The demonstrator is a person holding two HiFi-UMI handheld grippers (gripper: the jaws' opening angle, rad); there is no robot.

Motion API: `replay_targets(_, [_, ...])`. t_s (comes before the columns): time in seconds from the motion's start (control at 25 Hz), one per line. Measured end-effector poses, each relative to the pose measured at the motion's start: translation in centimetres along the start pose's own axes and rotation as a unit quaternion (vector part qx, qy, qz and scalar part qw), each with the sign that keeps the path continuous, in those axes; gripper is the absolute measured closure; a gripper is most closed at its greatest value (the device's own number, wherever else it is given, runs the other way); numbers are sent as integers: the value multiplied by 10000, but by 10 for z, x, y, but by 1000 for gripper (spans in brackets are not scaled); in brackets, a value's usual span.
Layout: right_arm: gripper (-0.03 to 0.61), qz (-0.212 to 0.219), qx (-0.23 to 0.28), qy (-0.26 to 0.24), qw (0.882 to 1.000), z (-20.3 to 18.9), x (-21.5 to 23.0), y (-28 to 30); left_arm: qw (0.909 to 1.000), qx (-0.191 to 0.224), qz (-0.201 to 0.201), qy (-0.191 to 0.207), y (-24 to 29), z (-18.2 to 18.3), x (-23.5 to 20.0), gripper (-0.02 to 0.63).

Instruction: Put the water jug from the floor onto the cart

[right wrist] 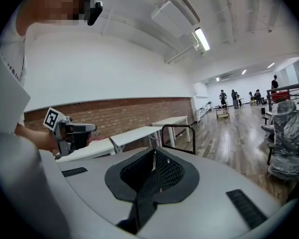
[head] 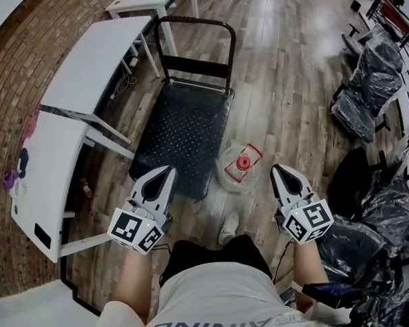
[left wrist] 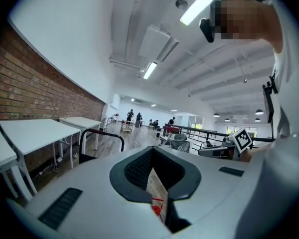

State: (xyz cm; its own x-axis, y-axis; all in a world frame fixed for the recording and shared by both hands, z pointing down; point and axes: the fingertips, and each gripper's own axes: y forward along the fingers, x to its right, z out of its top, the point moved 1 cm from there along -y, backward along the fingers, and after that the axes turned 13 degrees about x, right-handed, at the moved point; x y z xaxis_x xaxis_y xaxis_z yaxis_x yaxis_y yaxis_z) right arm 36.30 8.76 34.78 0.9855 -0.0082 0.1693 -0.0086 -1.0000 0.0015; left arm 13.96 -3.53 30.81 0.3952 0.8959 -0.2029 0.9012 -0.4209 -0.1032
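Note:
The water jug (head: 240, 165), clear with a red cap, stands on the wooden floor just right of the black platform cart (head: 180, 135). The cart's handle (head: 194, 22) is at its far end. Both grippers hang in the air in front of the person, holding nothing. My left gripper (head: 168, 172) is over the cart's near right corner, left of the jug. A narrow gap between its jaws shows floor and the red cap (left wrist: 157, 209). My right gripper (head: 275, 170) is to the right of the jug, with its jaws (right wrist: 153, 171) shut together.
White tables (head: 95, 67) stand along the brick wall on the left. Plastic-wrapped office chairs (head: 368, 80) crowd the right side. The person's shoe (head: 227, 229) is close behind the jug. Several people stand far down the hall.

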Motion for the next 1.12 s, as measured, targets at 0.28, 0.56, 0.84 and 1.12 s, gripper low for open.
replay_targets(0.28, [568, 14, -535, 108, 9985, -51, 47, 34, 9988, -396, 252, -108, 21, -46, -15, 614])
replay_targets(0.56, [449, 28, -1280, 99, 9917, -139, 60, 66, 9972, -593, 339, -311, 27, -92, -48, 614])
replay_targets(0.84, [336, -147, -2018, -42, 9793, -247, 88, 82, 9932, -942, 572, -387, 28, -159, -84, 614])
replay_targets(1.12, [282, -278, -2629, -155, 9643, -358, 115, 99, 9925, -1038, 640, -128, 22, -190, -115, 614])
